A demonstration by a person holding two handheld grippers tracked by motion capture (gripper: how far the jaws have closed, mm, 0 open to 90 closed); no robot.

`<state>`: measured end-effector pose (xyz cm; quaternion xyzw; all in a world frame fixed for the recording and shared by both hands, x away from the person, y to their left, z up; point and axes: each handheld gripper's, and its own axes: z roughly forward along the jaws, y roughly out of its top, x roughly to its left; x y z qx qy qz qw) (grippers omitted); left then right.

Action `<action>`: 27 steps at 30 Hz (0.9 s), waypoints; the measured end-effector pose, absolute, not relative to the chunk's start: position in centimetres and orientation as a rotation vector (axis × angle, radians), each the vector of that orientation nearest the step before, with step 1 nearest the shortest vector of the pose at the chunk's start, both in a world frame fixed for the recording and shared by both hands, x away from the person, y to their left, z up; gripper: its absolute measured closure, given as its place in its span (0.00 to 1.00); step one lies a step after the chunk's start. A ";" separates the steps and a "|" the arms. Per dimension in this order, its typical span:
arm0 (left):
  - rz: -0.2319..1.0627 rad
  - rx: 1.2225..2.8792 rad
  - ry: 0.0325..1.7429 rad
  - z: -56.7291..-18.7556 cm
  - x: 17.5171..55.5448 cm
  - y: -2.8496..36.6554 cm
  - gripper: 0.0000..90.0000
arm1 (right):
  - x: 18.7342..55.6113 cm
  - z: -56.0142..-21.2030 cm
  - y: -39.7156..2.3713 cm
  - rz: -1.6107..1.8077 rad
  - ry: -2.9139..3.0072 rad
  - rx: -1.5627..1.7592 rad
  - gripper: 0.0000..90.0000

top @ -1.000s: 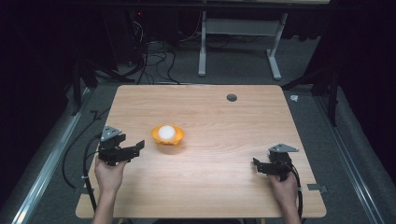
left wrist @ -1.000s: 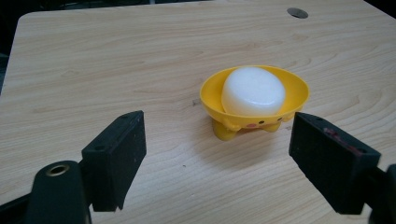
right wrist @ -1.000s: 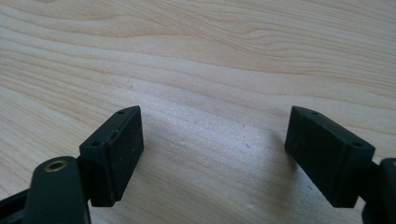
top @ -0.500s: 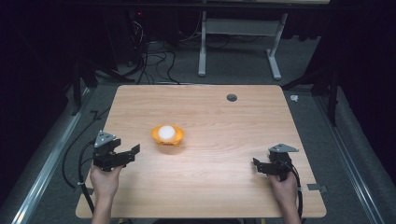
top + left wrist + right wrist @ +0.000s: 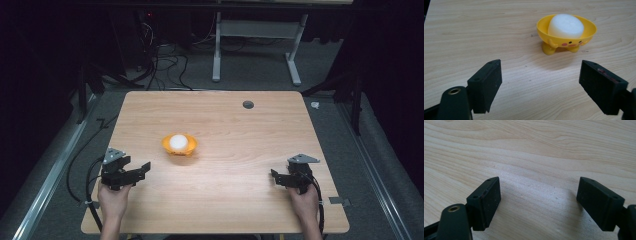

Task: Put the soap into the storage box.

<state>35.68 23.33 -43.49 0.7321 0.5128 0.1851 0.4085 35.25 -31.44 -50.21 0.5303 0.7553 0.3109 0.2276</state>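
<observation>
Your left gripper (image 5: 540, 82) gapes wide and empty, the yellow bowl (image 5: 566, 36) (white block (image 5: 565, 25) inside) at one o'clock; your right gripper (image 5: 537, 203) is equally wide, holding nothing.

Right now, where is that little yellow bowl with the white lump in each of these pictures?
High view: the yellow bowl sits left of the table's middle, ahead of the left gripper.
Left gripper view: upper right, beyond the open fingers.
Right gripper view: bare wood between its fingers.
Shared landmark: the wooden table.
</observation>
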 end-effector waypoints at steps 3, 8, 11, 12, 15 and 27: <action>0.457 1.844 1.296 -43.8 35.6 23.3 0.21 | 35.3 -50.2 -31.4 0.856 2.081 1.461 0.23; 0.442 1.851 1.299 -44.4 35.4 23.2 0.21 | 35.3 -50.2 -31.4 0.857 2.081 1.461 0.23; 0.439 1.854 1.304 -44.7 35.4 23.1 0.21 | 35.2 -50.2 -31.4 0.856 2.080 1.461 0.23; 0.436 1.859 1.305 -44.7 35.4 23.1 0.21 | 35.3 -50.2 -31.4 0.856 2.081 1.460 0.23; 0.433 1.861 1.307 -45.0 35.3 23.1 0.21 | 35.3 -50.2 -31.4 0.856 2.081 1.461 0.23; 0.407 1.879 1.327 -46.4 35.1 22.9 0.21 | 35.3 -50.2 -31.4 0.857 2.081 1.460 0.23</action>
